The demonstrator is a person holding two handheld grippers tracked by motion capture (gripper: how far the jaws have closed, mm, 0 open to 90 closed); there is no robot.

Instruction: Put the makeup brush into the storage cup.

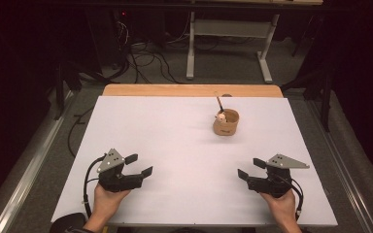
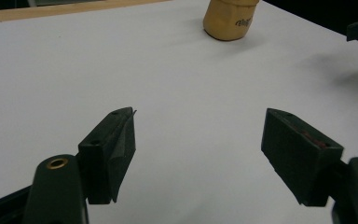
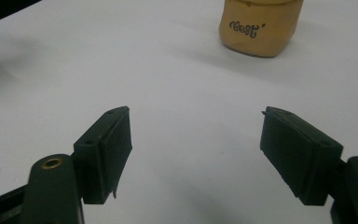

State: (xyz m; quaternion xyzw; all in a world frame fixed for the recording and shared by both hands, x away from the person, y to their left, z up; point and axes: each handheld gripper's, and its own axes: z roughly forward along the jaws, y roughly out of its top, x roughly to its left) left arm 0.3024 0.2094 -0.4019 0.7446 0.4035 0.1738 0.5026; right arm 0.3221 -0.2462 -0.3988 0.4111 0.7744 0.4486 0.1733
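White table before you holds the brown cup at the far right, so you are only starting: both your left gripper and right gripper wait near, jaws open and empty, and next the right one must reach forward to the cup.

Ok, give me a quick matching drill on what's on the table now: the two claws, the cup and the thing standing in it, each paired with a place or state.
Things:
1. left claw
2. right claw
3. tan cup
4. stick with a pale tip

Places or states:
A. stands in the cup, leaning over its rim
B. open, at the near left of the white table
C. upright on the far right part of the table, dark lettering on its side
D. open, at the near right of the table, nothing between its jaws

Pairs: 1-B, 2-D, 3-C, 4-A
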